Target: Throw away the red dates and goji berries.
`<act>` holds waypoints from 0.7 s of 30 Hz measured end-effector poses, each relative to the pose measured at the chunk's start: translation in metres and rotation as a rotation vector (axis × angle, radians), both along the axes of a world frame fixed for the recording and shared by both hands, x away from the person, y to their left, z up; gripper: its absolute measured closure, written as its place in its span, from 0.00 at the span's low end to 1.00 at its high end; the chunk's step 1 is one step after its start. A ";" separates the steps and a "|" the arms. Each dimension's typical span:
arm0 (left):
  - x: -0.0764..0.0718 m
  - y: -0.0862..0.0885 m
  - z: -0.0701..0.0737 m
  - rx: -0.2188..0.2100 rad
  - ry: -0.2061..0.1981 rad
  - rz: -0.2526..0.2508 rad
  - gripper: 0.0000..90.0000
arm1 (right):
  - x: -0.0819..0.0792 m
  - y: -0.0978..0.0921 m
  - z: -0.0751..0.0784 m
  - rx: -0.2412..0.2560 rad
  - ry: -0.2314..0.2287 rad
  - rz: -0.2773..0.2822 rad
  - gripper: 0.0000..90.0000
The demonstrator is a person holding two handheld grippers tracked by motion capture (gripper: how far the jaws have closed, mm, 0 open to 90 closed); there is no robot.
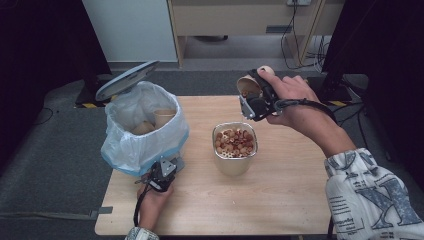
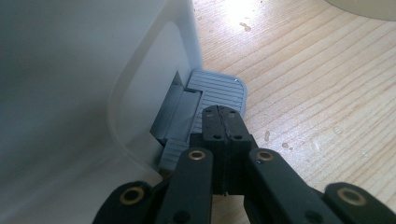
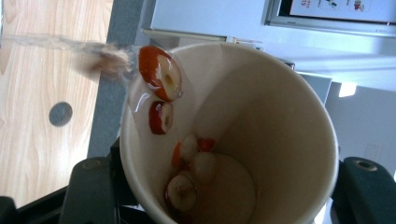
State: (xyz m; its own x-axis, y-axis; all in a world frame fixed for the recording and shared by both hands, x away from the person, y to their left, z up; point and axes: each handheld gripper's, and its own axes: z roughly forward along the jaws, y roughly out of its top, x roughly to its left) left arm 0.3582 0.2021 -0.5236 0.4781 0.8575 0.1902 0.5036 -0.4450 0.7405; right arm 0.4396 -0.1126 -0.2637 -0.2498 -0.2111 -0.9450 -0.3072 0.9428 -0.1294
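The right hand (image 1: 292,102) was raised over the far part of the wooden surface (image 1: 280,200), wrist bent so that the right gripper (image 1: 257,97) held a paper cup (image 1: 248,86) tipped on its side, mouth towards the metal tub (image 1: 235,162). Its jaws stood spread around the cup's wall, clamped on it. In the right gripper view, sliced red fruit pieces (image 3: 161,72) and liquid clung inside the cup (image 3: 261,116), some sliding over the rim.

The left hand (image 1: 152,202) lay low at the near left, the left gripper (image 2: 219,123) pressed onto the grey pedal (image 2: 219,86) of the white bin (image 1: 145,127), jaws closed together with nothing between them. The bin's lid (image 1: 127,80) stood up, with cups lying in the liner. The tub, full of fruit slices and nuts, sat just right of the bin.
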 end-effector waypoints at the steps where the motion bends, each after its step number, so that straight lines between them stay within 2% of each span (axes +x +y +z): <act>1: 0.000 0.000 0.000 0.000 0.000 0.000 0.99 | 0.000 0.001 -0.002 -0.019 -0.007 -0.002 0.38; 5: 0.000 0.000 0.000 -0.001 0.000 0.000 0.99 | 0.000 0.002 -0.004 -0.026 -0.006 -0.003 0.38; 10: 0.000 0.000 0.000 -0.001 0.000 0.000 0.99 | 0.001 0.001 -0.002 -0.005 -0.007 0.000 0.38; 21: 0.000 0.000 0.000 0.000 0.000 0.000 0.99 | 0.000 0.000 -0.005 -0.020 -0.010 -0.004 0.38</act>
State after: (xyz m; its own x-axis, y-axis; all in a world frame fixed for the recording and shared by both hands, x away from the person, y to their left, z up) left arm 0.3581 0.2022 -0.5236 0.4777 0.8577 0.1901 0.5036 -0.4447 0.7407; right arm 0.4399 -0.1130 -0.2683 -0.2412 -0.2291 -0.9430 -0.3023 0.9411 -0.1513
